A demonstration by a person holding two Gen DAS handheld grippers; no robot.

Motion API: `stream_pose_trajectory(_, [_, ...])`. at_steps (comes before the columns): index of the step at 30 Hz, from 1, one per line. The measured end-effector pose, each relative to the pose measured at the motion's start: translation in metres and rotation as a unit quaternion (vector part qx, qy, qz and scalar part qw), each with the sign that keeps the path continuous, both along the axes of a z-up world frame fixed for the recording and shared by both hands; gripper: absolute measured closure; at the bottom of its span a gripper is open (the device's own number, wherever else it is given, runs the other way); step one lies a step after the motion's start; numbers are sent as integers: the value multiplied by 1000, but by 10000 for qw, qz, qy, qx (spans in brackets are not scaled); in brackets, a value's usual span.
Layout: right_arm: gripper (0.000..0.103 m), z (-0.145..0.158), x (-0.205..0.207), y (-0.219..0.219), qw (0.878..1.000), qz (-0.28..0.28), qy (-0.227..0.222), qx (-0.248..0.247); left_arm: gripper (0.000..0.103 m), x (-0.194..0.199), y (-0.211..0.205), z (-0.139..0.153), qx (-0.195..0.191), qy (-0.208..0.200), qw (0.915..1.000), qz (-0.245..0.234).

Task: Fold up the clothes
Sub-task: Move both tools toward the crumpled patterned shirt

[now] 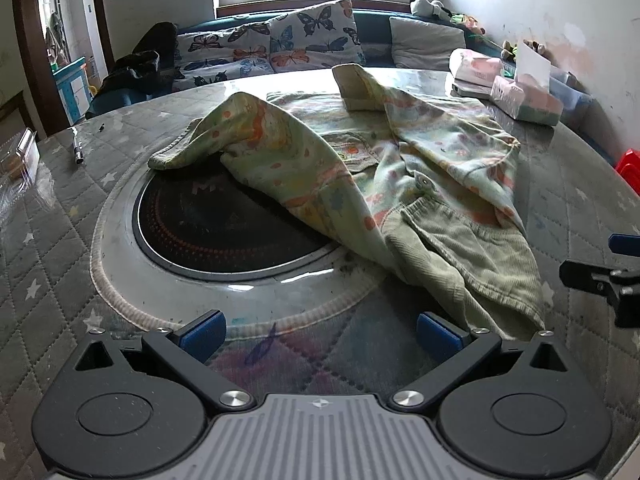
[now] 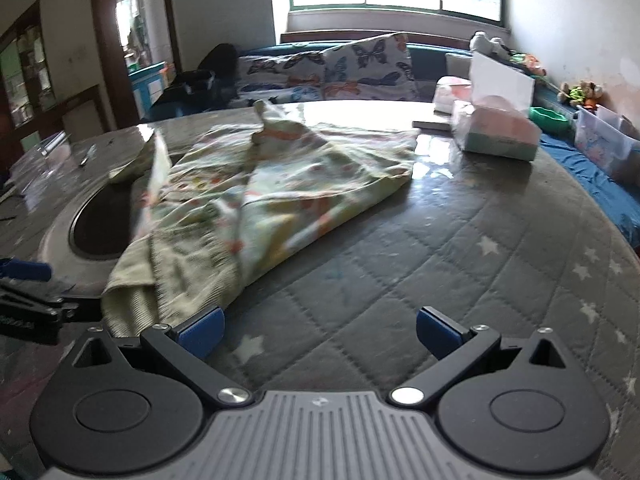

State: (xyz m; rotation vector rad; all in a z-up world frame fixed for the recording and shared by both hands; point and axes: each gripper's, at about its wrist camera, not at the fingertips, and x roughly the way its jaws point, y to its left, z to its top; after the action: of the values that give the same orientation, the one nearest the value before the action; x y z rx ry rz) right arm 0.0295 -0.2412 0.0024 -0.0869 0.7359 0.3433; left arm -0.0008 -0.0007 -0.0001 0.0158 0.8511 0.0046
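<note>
The left tongs (image 1: 318, 330) stood wide open over the near edge of the table (image 1: 52, 248), their blue fingertips (image 1: 204, 330) well apart and gripping nothing. Between them showed only the quilted, star-printed table cover. Their right fingertip sat just beside the ribbed hem of the jacket (image 1: 360, 160), though whether it touched the cloth could not be told.

The jacket, a small pale green child's garment with an orange and yellow print, lay crumpled across the middle of the table, partly covering the round black hotplate (image 1: 224, 224) set into the tabletop. One sleeve arched up and drooped over the hotplate's far rim; the other rose toward the table's far edge.

The right tongs (image 2: 320, 330) were likewise spread wide and empty, hovering over bare cover at the near edge. Their left fingertip (image 2: 202, 330) sat just beside the jacket's (image 2: 260, 200) near hem.

A tissue box (image 2: 496, 132) stood near the far right edge of the table, and a pen (image 1: 77, 148) lay toward the left edge.
</note>
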Motion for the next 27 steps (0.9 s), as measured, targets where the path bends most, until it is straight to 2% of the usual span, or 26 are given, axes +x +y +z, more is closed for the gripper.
stream_pose_trajectory(5, [0,0,-10,13,9997,65,-103,-204,0,-4,-4,0,-36,45,10000,2])
stream_pose_trajectory(9, [0,0,-15,10,9997,202,146,33,0,-8,-7,-2,-31,58,10000,-24])
stream_pose_trajectory(27, [0,3,-27,13,9993,230,285,-53,0,-20,-15,-7,218,165,9991,-310])
